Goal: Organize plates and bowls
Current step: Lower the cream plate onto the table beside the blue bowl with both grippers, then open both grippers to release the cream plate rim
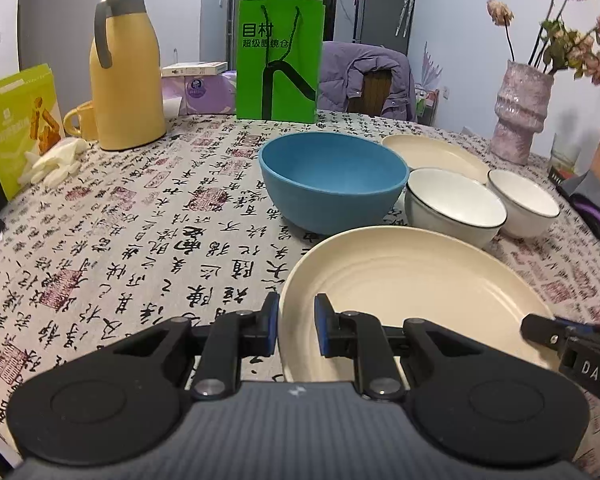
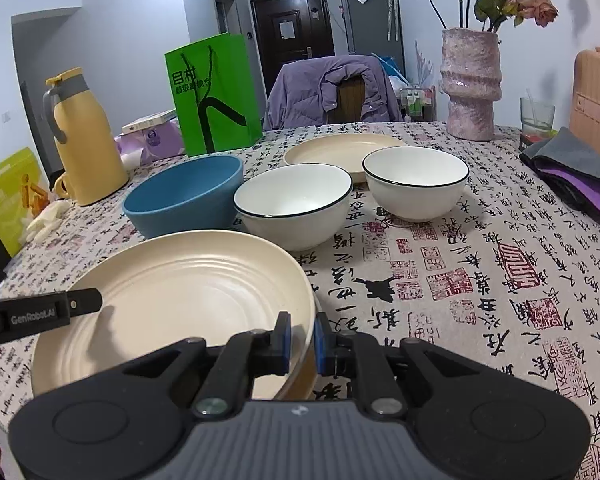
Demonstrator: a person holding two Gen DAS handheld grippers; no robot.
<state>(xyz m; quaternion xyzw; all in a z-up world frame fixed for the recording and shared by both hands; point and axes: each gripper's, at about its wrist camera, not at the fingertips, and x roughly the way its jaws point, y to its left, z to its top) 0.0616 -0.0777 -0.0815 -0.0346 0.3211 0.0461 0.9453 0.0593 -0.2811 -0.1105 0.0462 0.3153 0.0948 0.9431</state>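
Plate (image 1: 412, 292), cream and ribbed, sits nearest me on the patterned surface (image 1: 120, 240); I have my left gripper (image 1: 297, 328) clamped on its left rim and my right gripper (image 2: 302, 338) clamped on its right rim, one blue pad inside and one outside in each case. Behind it I note a blue bowl (image 1: 332, 184), two white bowls (image 2: 296, 204) (image 2: 416, 182) side by side, and a second plate (image 2: 340, 150) further back. A yellow jug (image 1: 124, 72), green bag (image 1: 280, 60) and vase (image 2: 470, 84) stand along the far edge.
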